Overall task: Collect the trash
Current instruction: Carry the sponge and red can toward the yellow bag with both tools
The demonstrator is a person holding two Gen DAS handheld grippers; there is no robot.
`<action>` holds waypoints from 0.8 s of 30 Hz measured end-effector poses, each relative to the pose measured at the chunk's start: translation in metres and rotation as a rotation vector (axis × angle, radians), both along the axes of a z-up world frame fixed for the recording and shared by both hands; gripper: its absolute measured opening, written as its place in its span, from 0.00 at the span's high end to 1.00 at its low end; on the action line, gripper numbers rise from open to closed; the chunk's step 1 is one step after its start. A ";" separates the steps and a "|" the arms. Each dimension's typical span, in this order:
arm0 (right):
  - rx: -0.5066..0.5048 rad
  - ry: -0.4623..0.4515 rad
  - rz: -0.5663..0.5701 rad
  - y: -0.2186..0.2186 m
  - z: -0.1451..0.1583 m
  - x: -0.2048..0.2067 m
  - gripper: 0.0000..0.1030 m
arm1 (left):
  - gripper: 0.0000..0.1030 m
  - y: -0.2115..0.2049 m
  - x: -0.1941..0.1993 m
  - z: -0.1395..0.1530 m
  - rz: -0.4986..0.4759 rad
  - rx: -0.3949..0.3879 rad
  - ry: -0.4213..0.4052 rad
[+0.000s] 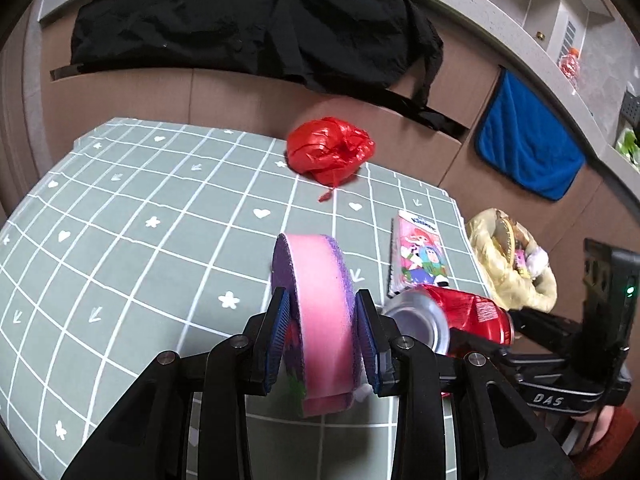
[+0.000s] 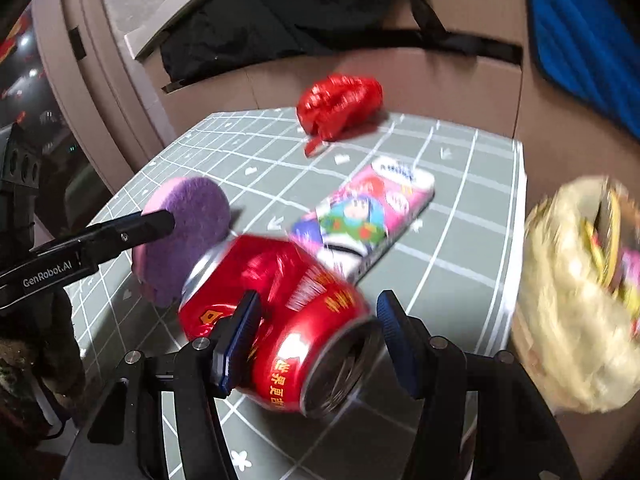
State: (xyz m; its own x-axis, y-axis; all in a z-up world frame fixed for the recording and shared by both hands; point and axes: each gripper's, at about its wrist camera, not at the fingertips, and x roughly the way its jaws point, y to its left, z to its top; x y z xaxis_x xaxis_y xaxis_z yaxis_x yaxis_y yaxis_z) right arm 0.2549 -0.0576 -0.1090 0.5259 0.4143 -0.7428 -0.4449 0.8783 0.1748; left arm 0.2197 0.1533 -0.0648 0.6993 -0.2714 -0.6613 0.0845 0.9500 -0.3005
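The left tool (image 1: 322, 322) pinches a round pink-and-purple sponge (image 1: 316, 308) on edge between its blue pads, above the near part of the table (image 1: 120, 208). The right tool (image 2: 316, 334) stands spread wide around a dented red can (image 2: 288, 312), whether both pads press it I cannot tell. A tissue pack (image 2: 368, 216) lies toward the right edge, a crumpled red bag (image 1: 328, 152) at the far edge, and a yellowish trash bag (image 2: 576, 300) hangs just off the right edge.

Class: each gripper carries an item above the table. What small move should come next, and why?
Probably carry the right gripper, holding the can, sideways over the yellow bag beside the table edge: the bag gapes open, already holds rubbish, and lies nearest that hand.
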 end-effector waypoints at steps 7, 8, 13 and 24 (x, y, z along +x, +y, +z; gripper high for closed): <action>0.109 0.067 -0.032 -0.011 -0.011 0.008 0.44 | 0.66 -0.002 0.000 0.000 -0.004 0.016 0.001; 0.104 0.066 -0.028 -0.010 -0.011 0.008 0.44 | 0.66 -0.002 0.001 0.000 -0.003 0.017 0.000; 0.118 0.094 -0.025 -0.010 -0.010 0.012 0.43 | 0.66 -0.004 0.000 -0.001 0.000 0.016 -0.002; 0.138 0.056 -0.035 -0.017 -0.008 0.006 0.47 | 0.67 -0.012 0.003 0.006 -0.017 0.023 -0.012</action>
